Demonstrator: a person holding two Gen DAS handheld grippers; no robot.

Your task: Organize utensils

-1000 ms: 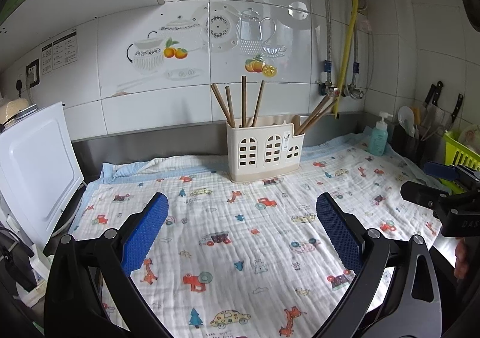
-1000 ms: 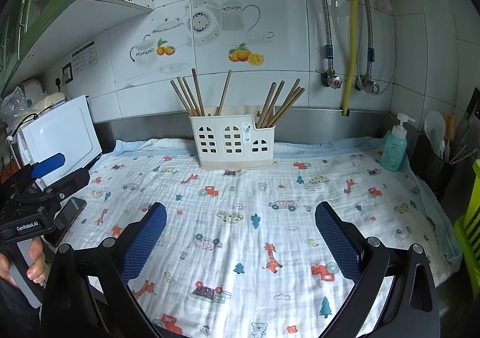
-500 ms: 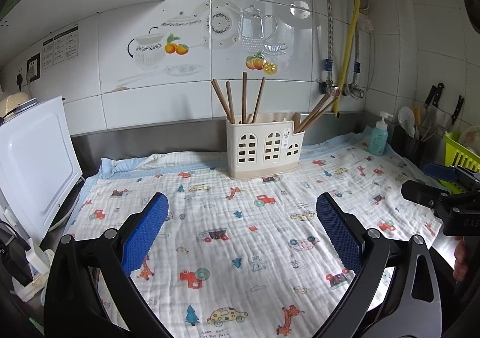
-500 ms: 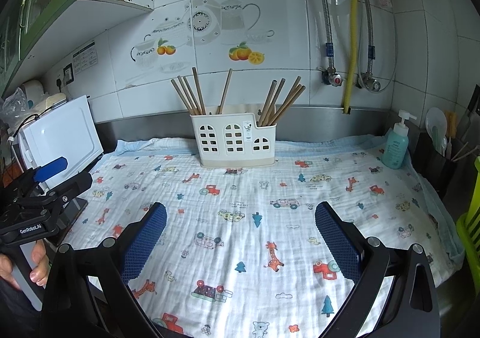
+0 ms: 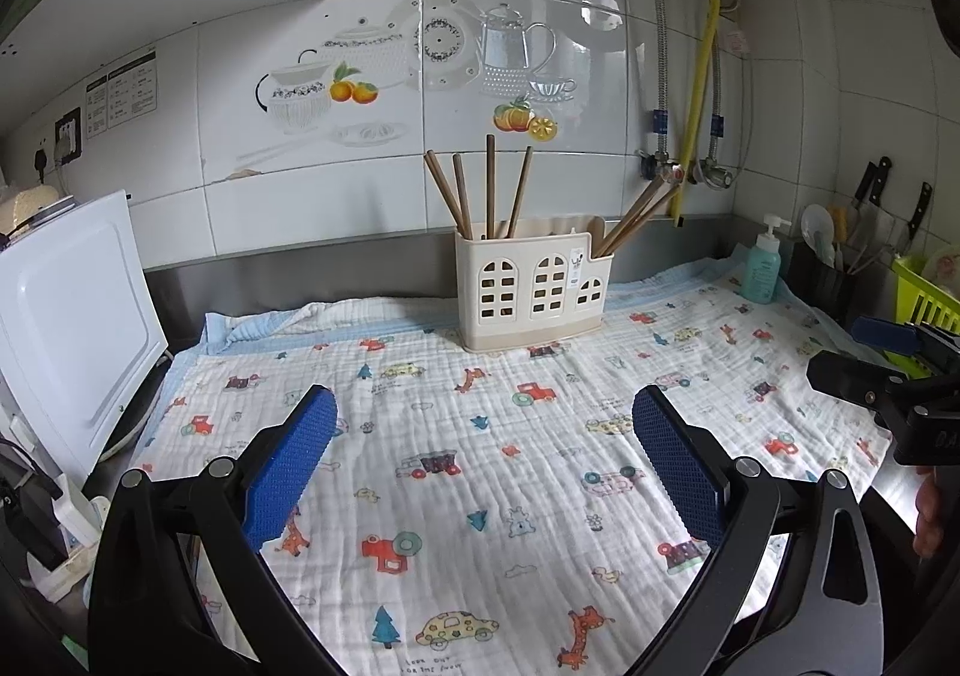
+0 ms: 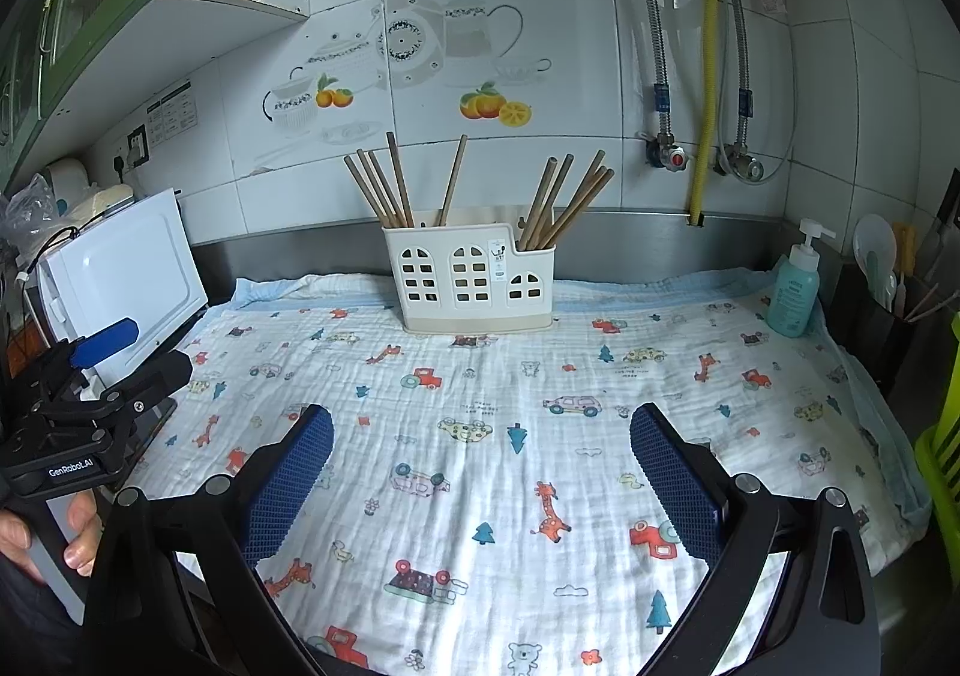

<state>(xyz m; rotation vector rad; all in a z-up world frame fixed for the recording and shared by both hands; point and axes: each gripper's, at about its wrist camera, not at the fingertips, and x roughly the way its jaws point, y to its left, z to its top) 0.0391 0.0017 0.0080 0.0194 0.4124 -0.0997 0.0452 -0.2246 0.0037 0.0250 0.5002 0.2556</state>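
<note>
- As far as we can see, the sorting looks finished or close to it: every chopstick in view stands in the holder (image 6: 471, 280), and none lies on the cloth (image 6: 600, 436).
- We hold the left gripper (image 5: 480, 460) low over the near edge of the cloth, its two blue pads spread wide with nothing between them.
- We hold the right gripper (image 6: 480, 466) the same way, pads wide apart and empty, well short of the holder.
- The holder sits at the back of the cloth, near the steel strip under the tiled wall (image 6: 540, 15).
- One bunch of chopsticks (image 6: 390, 190) leans out of its left compartment, and a second bunch (image 6: 567, 202) leans out of the lower right compartment; the middle one seems empty, though we cannot see inside.
- A soap bottle (image 6: 795, 292) stands at the right edge of the cloth, apart from the holder.
- We judge that little is left, unless the two bunches still want regrouping; nothing here tells us that they do.
</note>
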